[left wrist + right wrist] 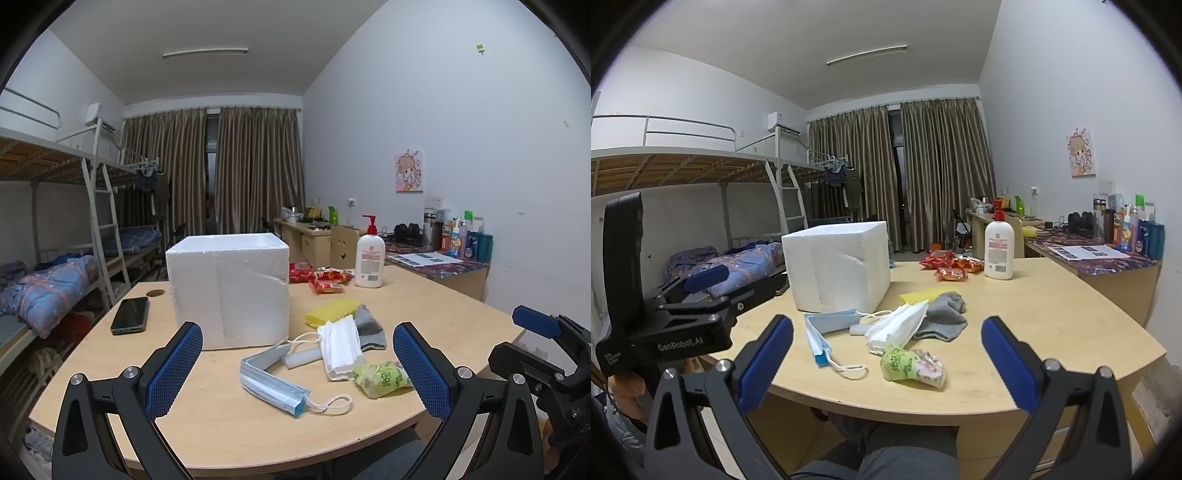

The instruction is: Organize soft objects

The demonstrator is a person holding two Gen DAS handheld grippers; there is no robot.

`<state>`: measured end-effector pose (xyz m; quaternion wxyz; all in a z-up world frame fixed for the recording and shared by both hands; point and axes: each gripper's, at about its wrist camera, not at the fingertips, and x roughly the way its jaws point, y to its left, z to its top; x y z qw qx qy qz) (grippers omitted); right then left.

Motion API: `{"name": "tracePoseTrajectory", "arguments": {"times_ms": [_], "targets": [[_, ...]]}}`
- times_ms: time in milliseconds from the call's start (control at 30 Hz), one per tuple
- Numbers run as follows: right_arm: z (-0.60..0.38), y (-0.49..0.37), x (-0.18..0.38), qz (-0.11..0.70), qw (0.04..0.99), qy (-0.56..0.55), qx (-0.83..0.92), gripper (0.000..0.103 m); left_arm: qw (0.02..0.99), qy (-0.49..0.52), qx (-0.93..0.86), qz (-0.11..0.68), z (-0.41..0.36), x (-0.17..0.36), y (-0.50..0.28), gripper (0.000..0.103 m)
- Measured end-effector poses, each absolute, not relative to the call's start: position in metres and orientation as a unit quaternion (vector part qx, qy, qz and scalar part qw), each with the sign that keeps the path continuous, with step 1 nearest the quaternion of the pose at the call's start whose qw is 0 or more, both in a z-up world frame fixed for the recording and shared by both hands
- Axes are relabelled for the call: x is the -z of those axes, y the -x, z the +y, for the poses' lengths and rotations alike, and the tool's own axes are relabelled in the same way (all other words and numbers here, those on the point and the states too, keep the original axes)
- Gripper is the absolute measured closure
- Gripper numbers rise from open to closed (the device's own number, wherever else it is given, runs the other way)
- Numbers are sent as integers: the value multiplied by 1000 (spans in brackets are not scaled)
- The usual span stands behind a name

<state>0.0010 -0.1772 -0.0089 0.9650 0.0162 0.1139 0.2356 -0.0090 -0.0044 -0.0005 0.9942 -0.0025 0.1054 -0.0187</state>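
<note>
A white foam box (229,288) (838,266) stands on the wooden table (424,314) (1034,314). In front of it lie a blue face mask (271,387) (818,332), a white face mask (341,347) (897,326), a grey sock (369,326) (943,317), a yellow cloth (332,312) (921,294) and a green packet (382,378) (910,367). My left gripper (297,373) is open and empty above the near table edge, over the masks. My right gripper (886,365) is open and empty, near the green packet.
A lotion pump bottle (369,264) (999,251) and red snack packets (328,280) (951,264) sit at the back of the table. A phone (130,314) lies left of the box. Bunk beds (48,280) stand left; a cluttered desk (443,258) stands right.
</note>
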Motion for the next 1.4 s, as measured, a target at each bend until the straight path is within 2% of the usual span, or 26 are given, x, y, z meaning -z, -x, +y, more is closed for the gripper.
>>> {"name": "tracePoseTrajectory", "arguments": {"times_ms": [1400], "targets": [[-177,-5,9,118,966,-16,-231,0,994,6,18,110,-3,2,7,0]]}}
